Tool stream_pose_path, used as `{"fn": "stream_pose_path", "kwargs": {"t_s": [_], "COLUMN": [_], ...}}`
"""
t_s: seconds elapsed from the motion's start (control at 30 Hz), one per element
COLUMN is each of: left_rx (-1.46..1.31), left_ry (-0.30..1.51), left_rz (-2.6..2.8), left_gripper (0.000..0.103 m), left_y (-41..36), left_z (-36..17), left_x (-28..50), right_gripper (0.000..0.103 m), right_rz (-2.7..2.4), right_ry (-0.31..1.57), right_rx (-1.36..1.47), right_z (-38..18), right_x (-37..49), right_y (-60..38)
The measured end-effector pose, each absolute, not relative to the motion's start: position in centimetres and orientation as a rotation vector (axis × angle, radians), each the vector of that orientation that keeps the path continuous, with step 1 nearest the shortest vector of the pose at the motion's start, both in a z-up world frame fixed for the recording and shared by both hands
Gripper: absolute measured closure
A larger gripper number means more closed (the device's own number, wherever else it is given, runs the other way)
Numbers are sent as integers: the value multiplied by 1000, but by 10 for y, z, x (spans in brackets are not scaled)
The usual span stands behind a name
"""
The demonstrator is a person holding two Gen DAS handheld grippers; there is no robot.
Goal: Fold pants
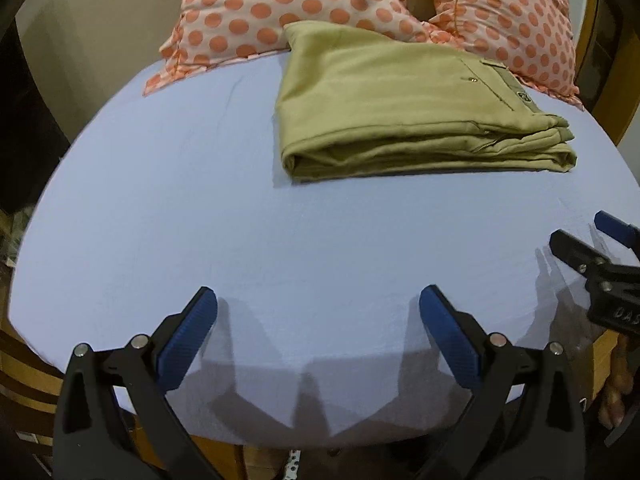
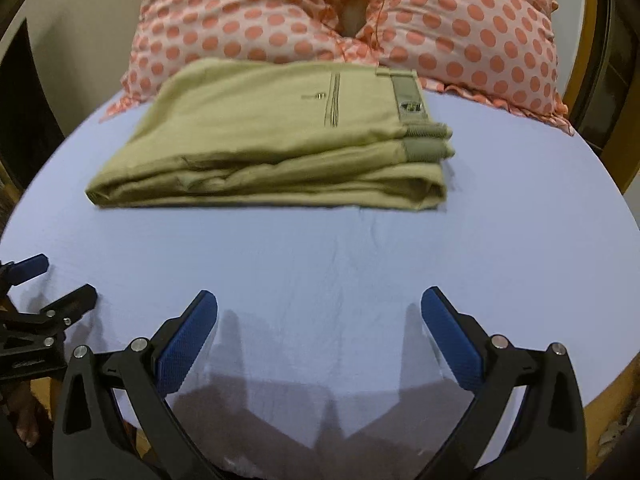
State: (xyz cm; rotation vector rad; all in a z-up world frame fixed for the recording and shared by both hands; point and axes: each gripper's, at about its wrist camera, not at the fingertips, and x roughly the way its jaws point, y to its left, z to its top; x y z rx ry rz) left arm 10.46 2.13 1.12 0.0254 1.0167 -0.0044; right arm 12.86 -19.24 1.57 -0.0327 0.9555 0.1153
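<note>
Khaki pants point(image 1: 404, 104) lie folded in a flat stack on the light blue bed sheet point(image 1: 240, 232), near the pillows; the back pocket and waistband face up. They also show in the right wrist view point(image 2: 276, 140). My left gripper point(image 1: 318, 300) is open and empty, low over the sheet near the bed's front edge, well short of the pants. My right gripper point(image 2: 319, 300) is open and empty too, beside the left one. Each gripper shows at the edge of the other's view: the right one point(image 1: 592, 236), the left one point(image 2: 60, 280).
Two pillows with orange polka dots point(image 1: 280, 8) point(image 2: 460, 20) lean at the head of the bed, touching the pants' far edge. A wooden bed frame point(image 1: 608, 92) runs along the right. Bare sheet point(image 2: 360, 248) lies between the grippers and the pants.
</note>
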Motion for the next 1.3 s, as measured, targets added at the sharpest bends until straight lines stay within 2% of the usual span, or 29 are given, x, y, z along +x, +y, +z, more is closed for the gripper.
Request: {"fn": "stream_pose_path", "kwargs": {"t_s": [0.3,1.3], "left_rx": [25,28], "left_ry": [957,955], "left_rz": [-24,-29], "left_gripper": [2,2], "left_y": [22,24], "left_z": [9,8], "left_x": [98,99], "right_gripper": [1,1], "right_rz": [72,67], "right_ry": [974,998], "right_rx": [-17,-19], "right_z": [12,12], "right_x": [130,132], "right_y": [-192,-190]}}
